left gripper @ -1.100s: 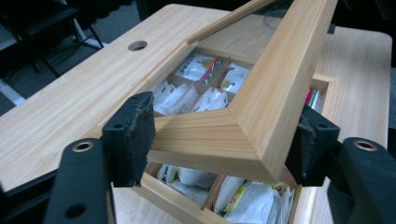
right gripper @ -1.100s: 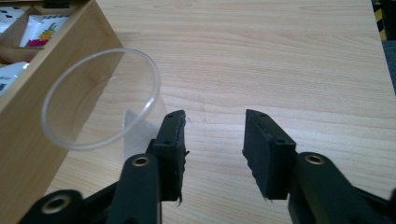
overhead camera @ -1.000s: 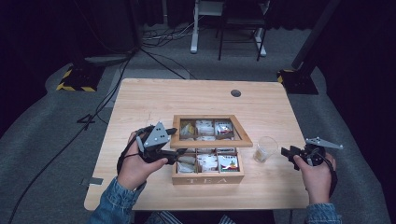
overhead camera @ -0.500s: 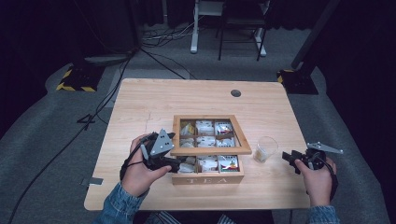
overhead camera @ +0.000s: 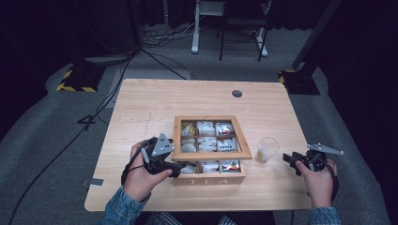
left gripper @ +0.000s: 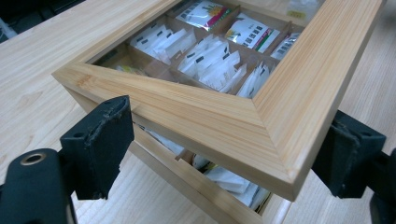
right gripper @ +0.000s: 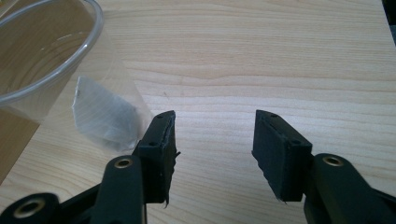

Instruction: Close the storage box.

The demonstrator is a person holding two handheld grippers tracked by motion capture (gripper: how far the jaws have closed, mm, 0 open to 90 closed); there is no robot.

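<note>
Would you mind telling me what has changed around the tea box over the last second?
The left gripper has drawn back toward the person, down the box's left side to its near-left corner; its jaws have just been opening and now straddle the lid corner without pressing it. The tea box, the cup and the open right gripper stayed put.

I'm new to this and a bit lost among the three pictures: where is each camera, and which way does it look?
High view: above the person's side, looking forward and down on the table; both forearms, left gripper and right gripper show.
Left gripper view: rides that gripper, facing the tea box's raised lid, whose corner lies between its open jaws.
Right gripper view: rides that gripper, facing bare tabletop beside the clear plastic cup; its jaws are open, holding nothing.
Shared: the tea box and cup also appear from above.
</note>
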